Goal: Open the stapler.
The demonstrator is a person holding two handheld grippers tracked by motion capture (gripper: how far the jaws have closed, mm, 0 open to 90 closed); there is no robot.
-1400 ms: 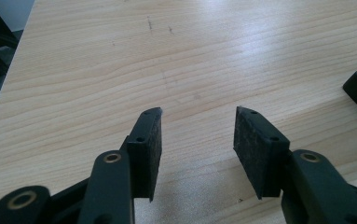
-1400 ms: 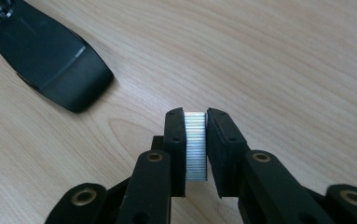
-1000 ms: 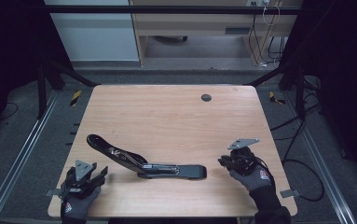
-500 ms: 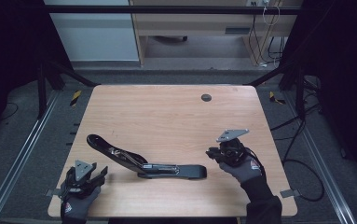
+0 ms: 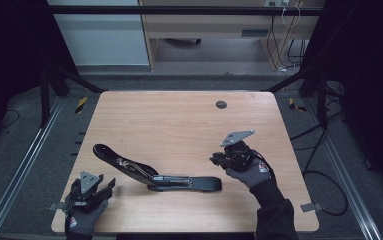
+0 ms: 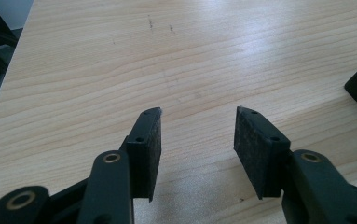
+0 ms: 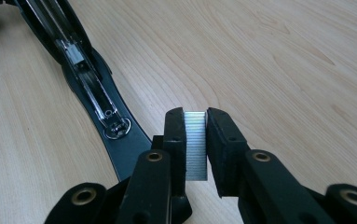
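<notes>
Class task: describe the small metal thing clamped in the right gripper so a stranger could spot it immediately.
Start at the wooden table and find the opened black stapler near its front edge. Just right of it, the right gripper pinches a strip of staples: small, silvery, finely ribbed, the scene's only bright metal block.

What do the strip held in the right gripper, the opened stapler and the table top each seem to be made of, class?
Strip of staples: bright silvery metal, finely ribbed across. Stapler: its body looks like black plastic or painted metal with a slight sheen; its open channel looks like shiny metal. Table: light wood or wood-look laminate, matte, with visible grain lines.
</notes>
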